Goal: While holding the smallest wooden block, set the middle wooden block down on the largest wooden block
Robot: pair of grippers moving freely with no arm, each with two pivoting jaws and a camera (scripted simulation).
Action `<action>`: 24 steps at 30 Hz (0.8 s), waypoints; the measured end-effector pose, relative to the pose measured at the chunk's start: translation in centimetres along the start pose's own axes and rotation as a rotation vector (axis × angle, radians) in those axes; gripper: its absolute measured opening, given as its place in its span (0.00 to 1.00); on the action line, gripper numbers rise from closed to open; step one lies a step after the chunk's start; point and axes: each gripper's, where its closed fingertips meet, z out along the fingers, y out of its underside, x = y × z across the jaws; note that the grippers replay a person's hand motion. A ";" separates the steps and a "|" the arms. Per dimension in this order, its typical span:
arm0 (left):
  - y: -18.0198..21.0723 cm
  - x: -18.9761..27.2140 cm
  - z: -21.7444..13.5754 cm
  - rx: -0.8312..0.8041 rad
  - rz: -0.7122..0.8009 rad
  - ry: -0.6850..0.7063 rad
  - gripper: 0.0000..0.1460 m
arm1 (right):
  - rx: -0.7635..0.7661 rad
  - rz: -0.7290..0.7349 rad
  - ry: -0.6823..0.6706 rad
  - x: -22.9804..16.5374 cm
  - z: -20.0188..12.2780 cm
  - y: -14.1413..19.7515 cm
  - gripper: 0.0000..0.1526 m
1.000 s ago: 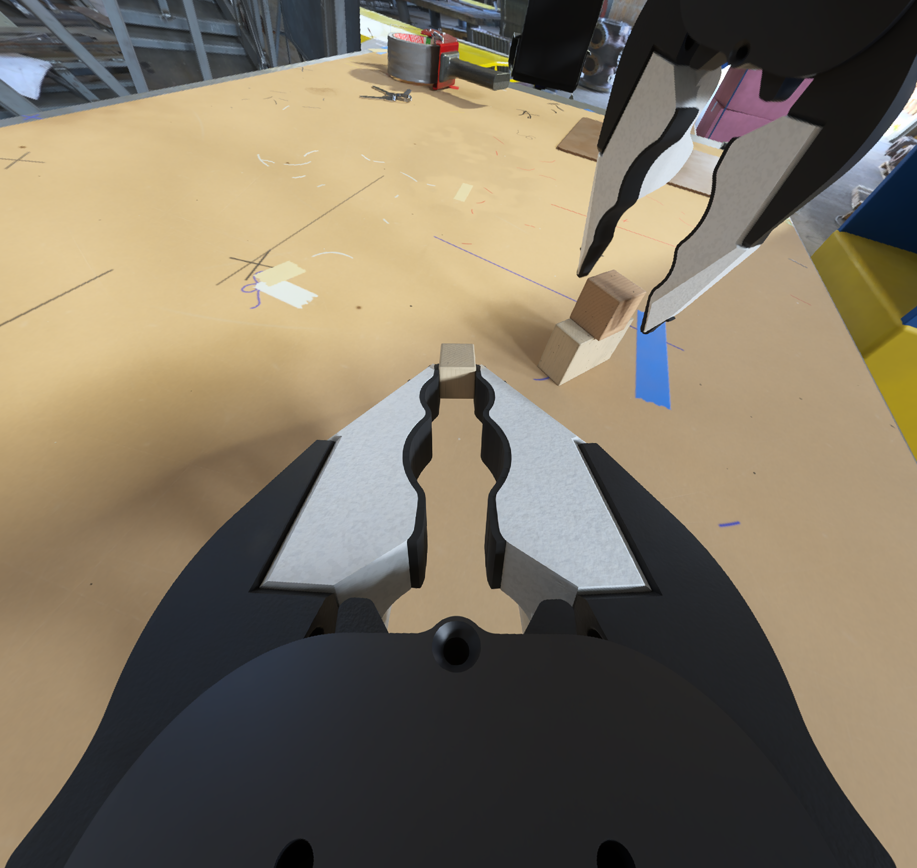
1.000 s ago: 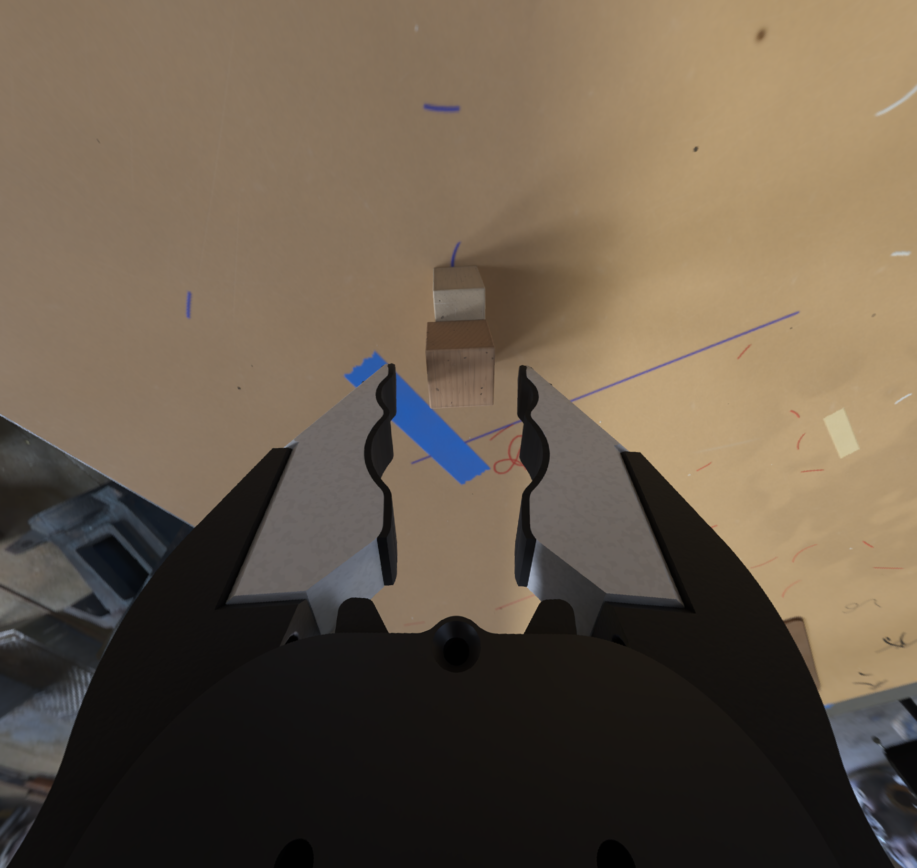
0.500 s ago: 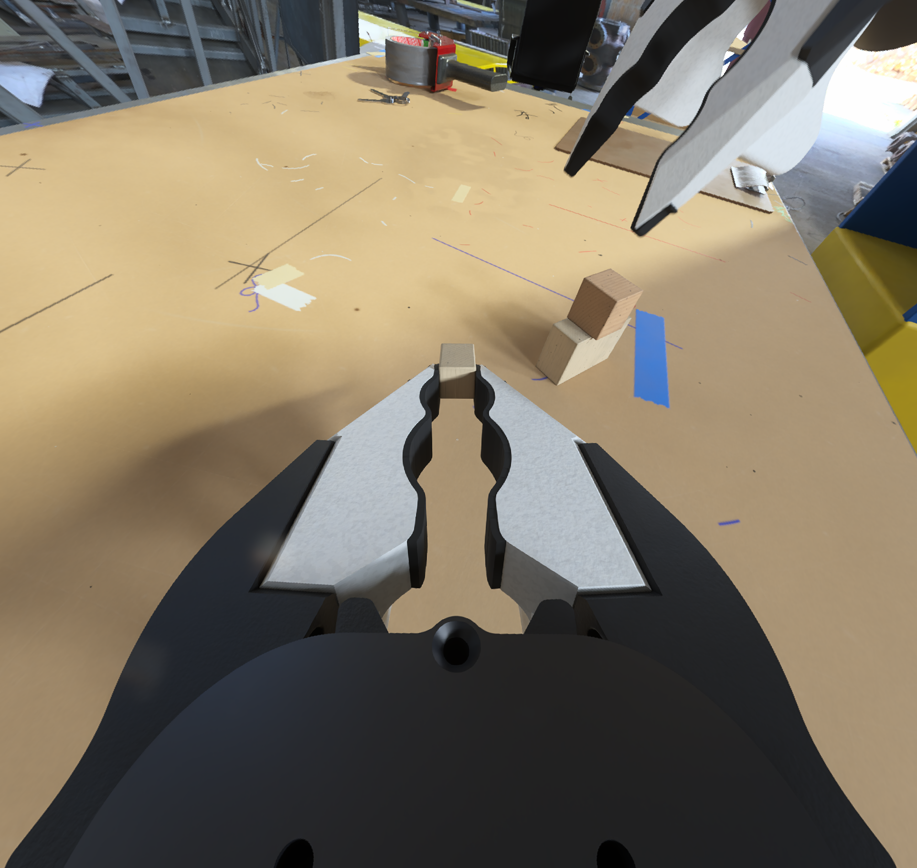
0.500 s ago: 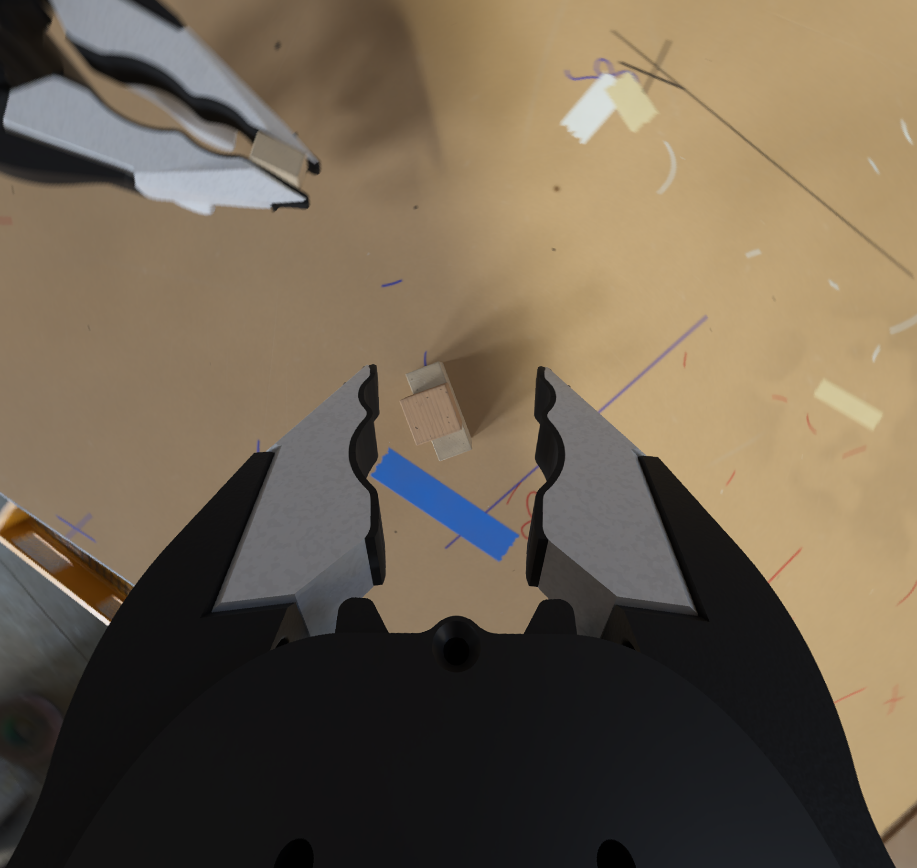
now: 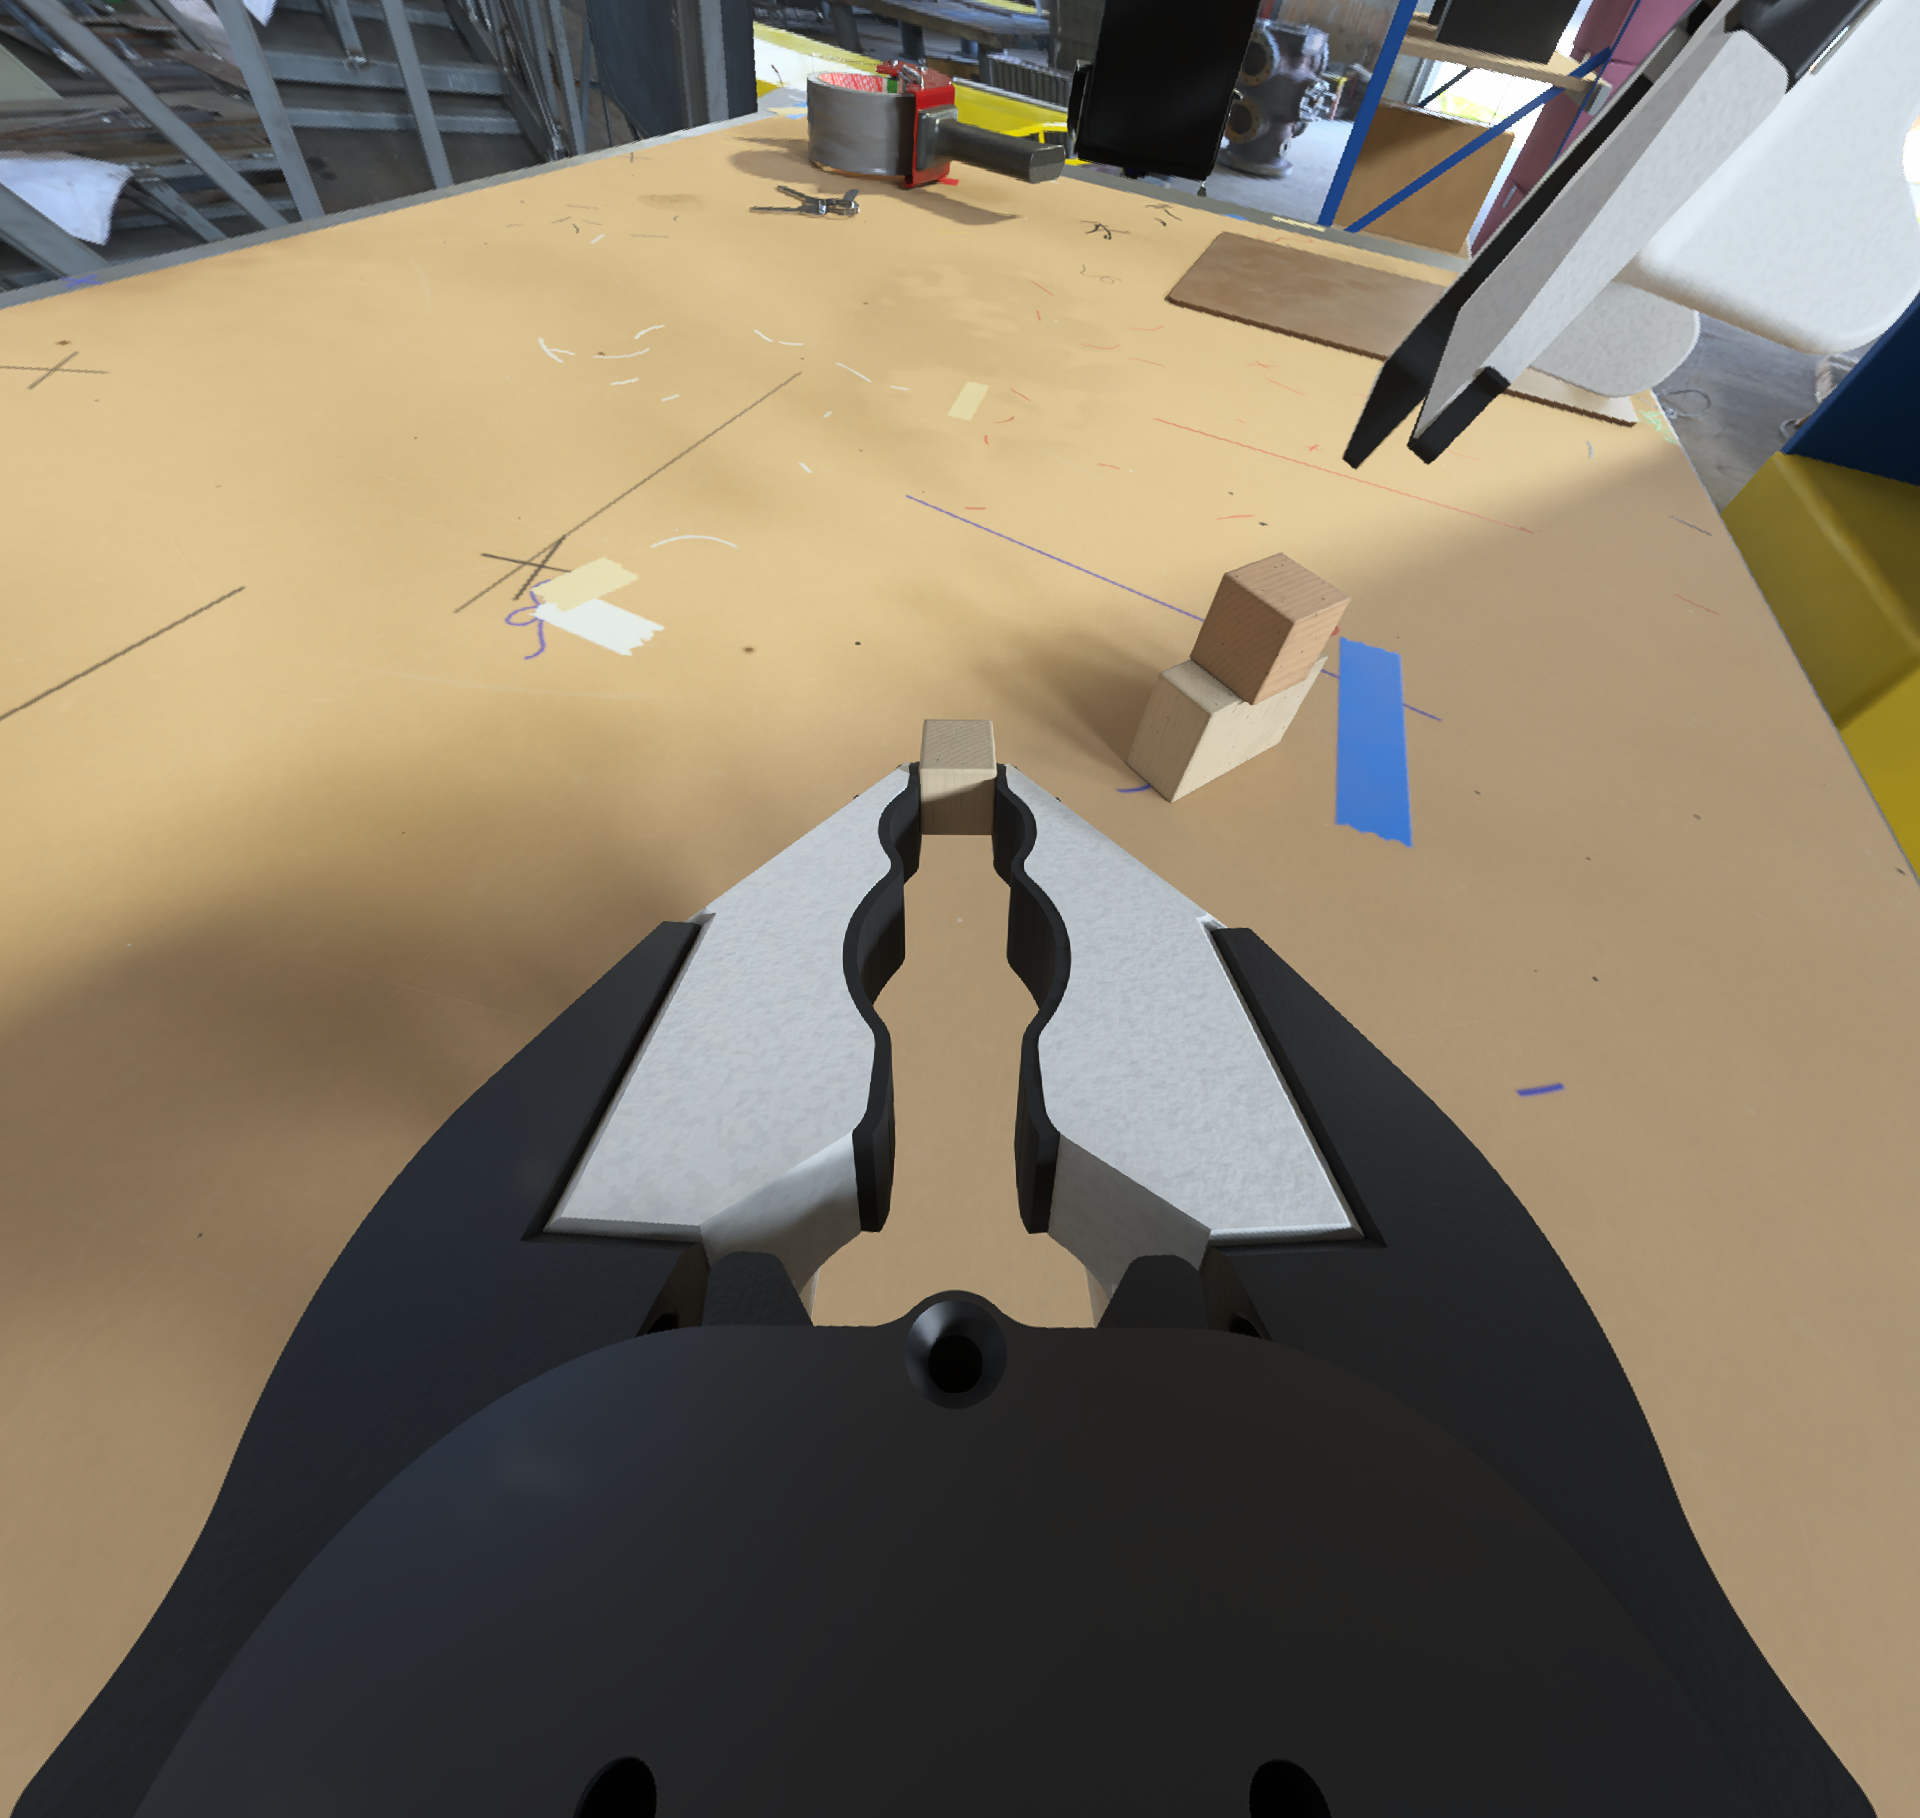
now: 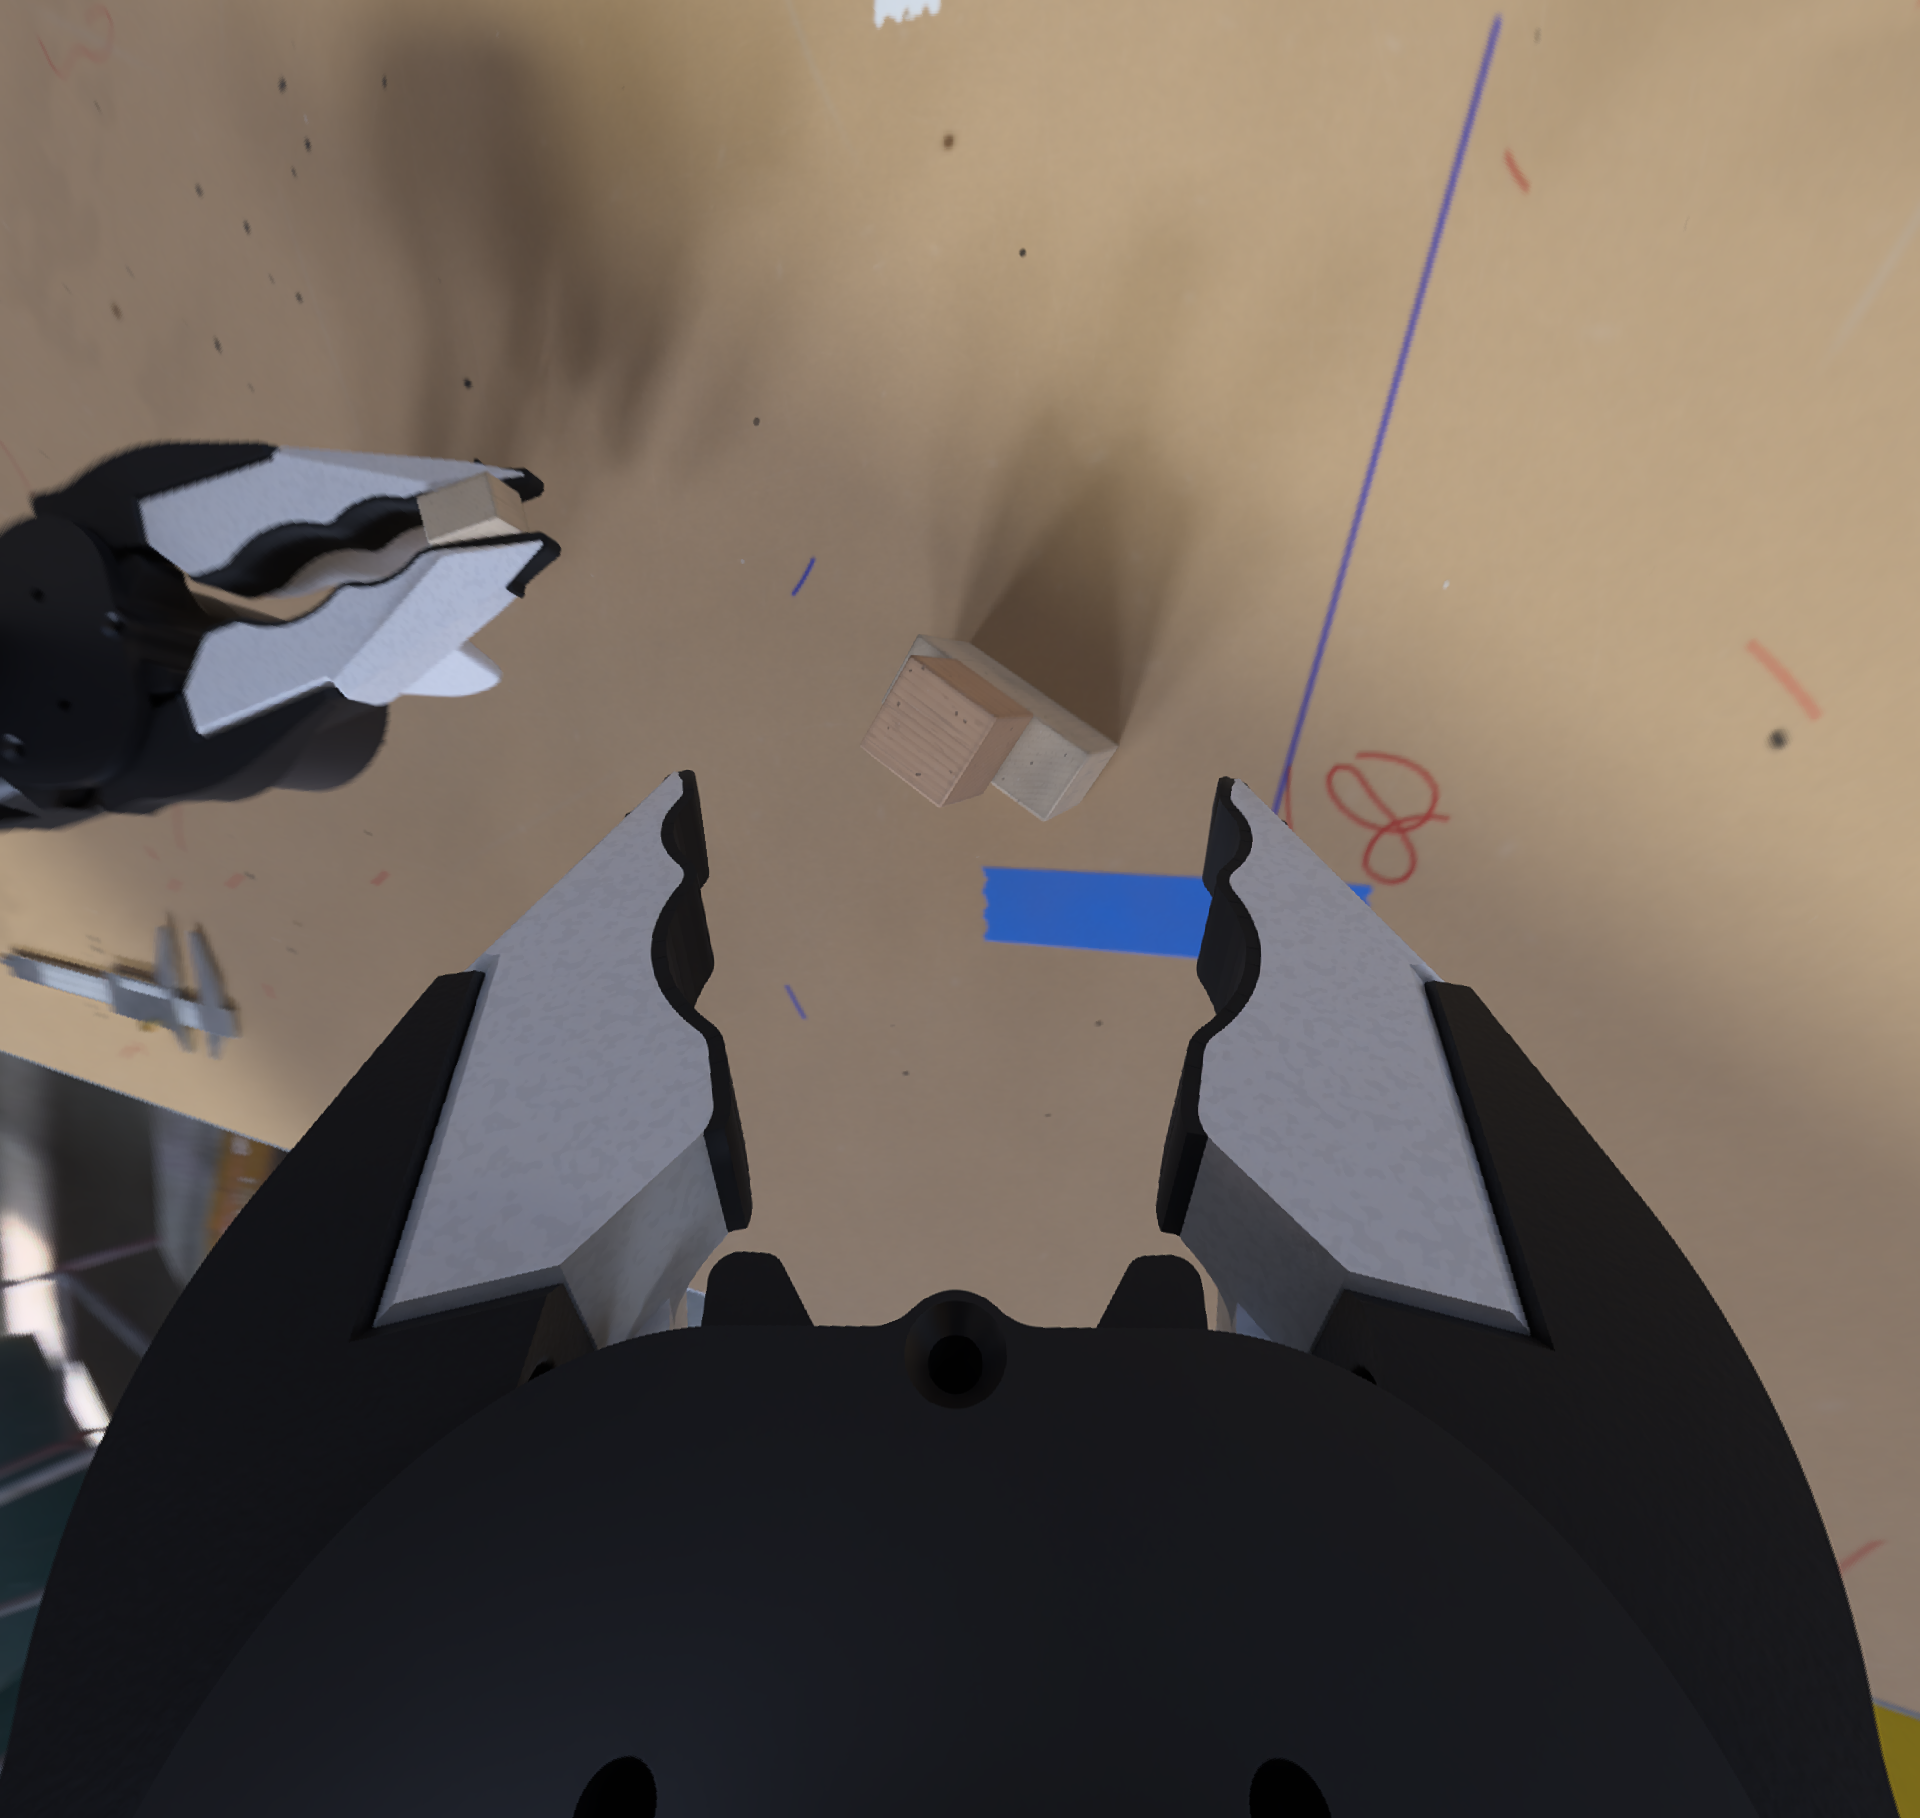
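My left gripper (image 5: 957, 792) is shut on the smallest wooden block (image 5: 957, 776) at its fingertips, above the table. It also shows at the left of the right wrist view (image 6: 525, 521), with the small block (image 6: 468, 511) in it. The middle wooden block (image 5: 1270, 625), darker, sits tilted on the pale largest wooden block (image 5: 1210, 745) to the right of my left gripper. In the right wrist view the middle block (image 6: 940, 729) lies on the largest block (image 6: 1049, 760). My right gripper (image 6: 956, 792) is open and empty, high above the stack; its fingers (image 5: 1455, 386) show at upper right in the left wrist view.
A blue tape strip (image 5: 1371, 740) lies right of the stack. A tape dispenser (image 5: 894, 121), keys (image 5: 816, 201) and a brown board (image 5: 1309, 293) lie at the far end of the table (image 5: 312, 833). A caliper (image 6: 135, 989) lies near the table edge. A yellow structure (image 5: 1839, 605) stands at the right.
My right gripper has risen away from the stacked blocks, turned and opened wider. The middle block stays on the largest block. My left gripper has held still with the small block.
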 end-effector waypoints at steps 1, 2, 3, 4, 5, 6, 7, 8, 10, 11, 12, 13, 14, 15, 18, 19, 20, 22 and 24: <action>0.0 0.0 0.0 0.000 0.002 0.000 0.08 | -0.002 0.038 -0.011 0.0 0.0 0.1 0.64; 0.0 0.0 0.0 -0.001 0.004 0.000 0.08 | -0.009 0.066 -0.015 0.1 0.0 0.3 0.63; 0.0 0.0 0.0 -0.003 0.007 -0.001 0.08 | -0.024 0.084 -0.010 0.2 0.0 0.5 0.63; 0.1 0.1 0.1 -0.004 0.010 -0.003 0.08 | -0.032 0.097 -0.001 0.3 0.1 0.5 0.63; 0.1 0.1 0.1 -0.005 0.013 -0.004 0.08 | -0.029 0.108 0.007 0.4 0.2 0.5 0.63; 0.1 0.1 0.1 -0.006 0.016 -0.006 0.08 | -0.026 0.123 0.014 0.5 0.3 0.6 0.63; 0.1 0.1 0.1 -0.006 0.018 -0.006 0.08 | -0.031 0.146 0.012 0.5 0.6 0.9 0.63; 0.1 0.1 0.1 -0.006 0.018 -0.006 0.08 | -0.040 0.173 0.004 0.5 0.7 1.1 0.63; 0.1 0.1 0.1 -0.007 0.018 -0.005 0.08 | -0.052 0.226 -0.008 0.8 1.0 1.5 0.63; 0.1 0.1 0.1 -0.006 0.018 -0.005 0.08 | -0.050 0.251 -0.018 0.9 0.9 1.5 0.63; 0.1 0.1 0.1 -0.006 0.018 -0.005 0.08 | -0.032 0.275 -0.034 0.9 0.9 1.3 0.62; 0.1 0.1 0.1 -0.006 0.018 -0.005 0.08 | -0.014 0.294 -0.044 0.9 0.8 1.1 0.61; 0.1 0.1 0.1 -0.006 0.018 -0.005 0.08 | -0.006 0.303 -0.045 0.9 0.7 1.0 0.61; 0.1 0.1 0.1 -0.007 0.019 -0.006 0.08 | -0.005 0.305 -0.042 0.9 0.7 1.0 0.61; 0.1 0.1 0.1 -0.008 0.024 -0.007 0.08 | -0.022 0.304 -0.041 0.7 0.8 1.0 0.61; 0.1 0.1 0.1 -0.008 0.024 -0.007 0.08 | -0.029 0.300 -0.040 0.6 0.9 1.0 0.61; 0.1 0.1 0.1 -0.008 0.023 -0.006 0.08 | -0.039 0.292 -0.039 0.5 1.0 1.0 0.61; 0.1 0.1 0.1 -0.008 0.020 -0.006 0.08 | -0.048 0.271 -0.029 0.5 1.1 1.0 0.61; 0.1 0.1 0.1 -0.008 0.019 -0.006 0.08 | -0.034 0.285 -0.048 0.4 1.1 0.8 0.61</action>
